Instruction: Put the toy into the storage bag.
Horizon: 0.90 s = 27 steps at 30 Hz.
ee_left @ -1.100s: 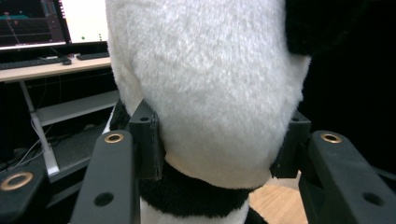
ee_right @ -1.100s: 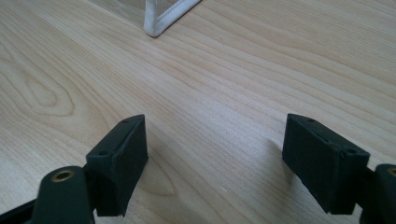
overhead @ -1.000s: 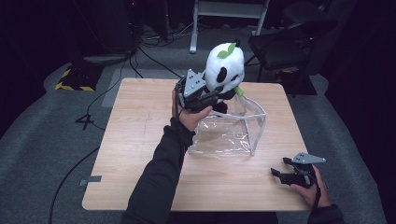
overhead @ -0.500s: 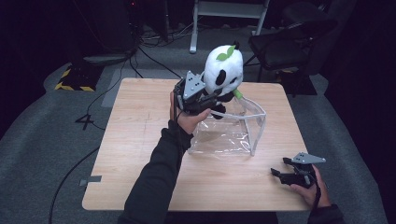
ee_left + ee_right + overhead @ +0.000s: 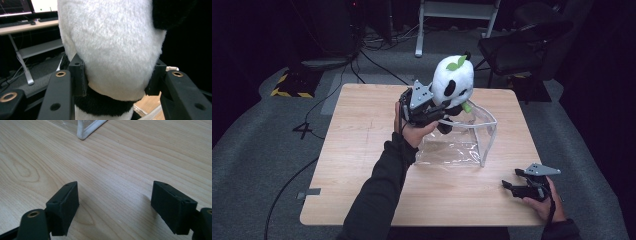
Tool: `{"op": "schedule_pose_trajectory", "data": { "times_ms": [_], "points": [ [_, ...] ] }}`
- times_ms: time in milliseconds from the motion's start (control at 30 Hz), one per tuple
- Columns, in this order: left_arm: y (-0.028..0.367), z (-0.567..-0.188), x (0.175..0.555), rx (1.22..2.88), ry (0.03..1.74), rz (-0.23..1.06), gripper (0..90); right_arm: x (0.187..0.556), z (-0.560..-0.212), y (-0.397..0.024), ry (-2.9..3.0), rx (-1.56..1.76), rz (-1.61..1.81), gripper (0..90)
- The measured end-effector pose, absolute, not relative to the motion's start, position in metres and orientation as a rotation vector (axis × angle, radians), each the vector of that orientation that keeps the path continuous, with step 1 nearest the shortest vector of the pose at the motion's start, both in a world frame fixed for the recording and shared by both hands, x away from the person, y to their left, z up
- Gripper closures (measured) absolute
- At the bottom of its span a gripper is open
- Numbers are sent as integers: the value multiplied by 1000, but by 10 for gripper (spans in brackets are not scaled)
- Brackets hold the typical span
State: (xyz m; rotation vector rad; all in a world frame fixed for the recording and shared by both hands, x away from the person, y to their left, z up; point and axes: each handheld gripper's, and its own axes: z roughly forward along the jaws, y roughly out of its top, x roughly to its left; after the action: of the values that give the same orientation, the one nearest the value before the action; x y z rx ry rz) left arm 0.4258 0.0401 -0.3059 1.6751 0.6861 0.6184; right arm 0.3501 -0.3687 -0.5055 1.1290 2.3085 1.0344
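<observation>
one panda plush hangs over the clear bag's white rim.

A wooden table stands on a grey carpet floor. Behind the table there is a black chair, and black cables lie on the floor next to a yellow-black striped mat.

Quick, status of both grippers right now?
Left gripper: shut on the panda plush above the clear bag.
Right gripper: open, empty, over the table.
</observation>
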Motion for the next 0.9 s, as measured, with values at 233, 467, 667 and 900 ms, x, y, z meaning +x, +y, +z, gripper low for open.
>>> {"op": "schedule_pose_trajectory", "data": {
  "times_ms": [233,467,667,900],
  "points": [
    [32,-307,434,1734,692,619,478,350,-505,-369,2309,1129,1035,225],
    [26,-310,441,1784,708,613,460,350,-505,-369,2309,1129,1034,225],
    [23,-314,449,1835,726,579,443,350,-505,-369,2309,1129,1035,225],
    [19,-317,455,1889,750,566,411,350,-505,-369,2310,1128,1035,225]
  ]
}}
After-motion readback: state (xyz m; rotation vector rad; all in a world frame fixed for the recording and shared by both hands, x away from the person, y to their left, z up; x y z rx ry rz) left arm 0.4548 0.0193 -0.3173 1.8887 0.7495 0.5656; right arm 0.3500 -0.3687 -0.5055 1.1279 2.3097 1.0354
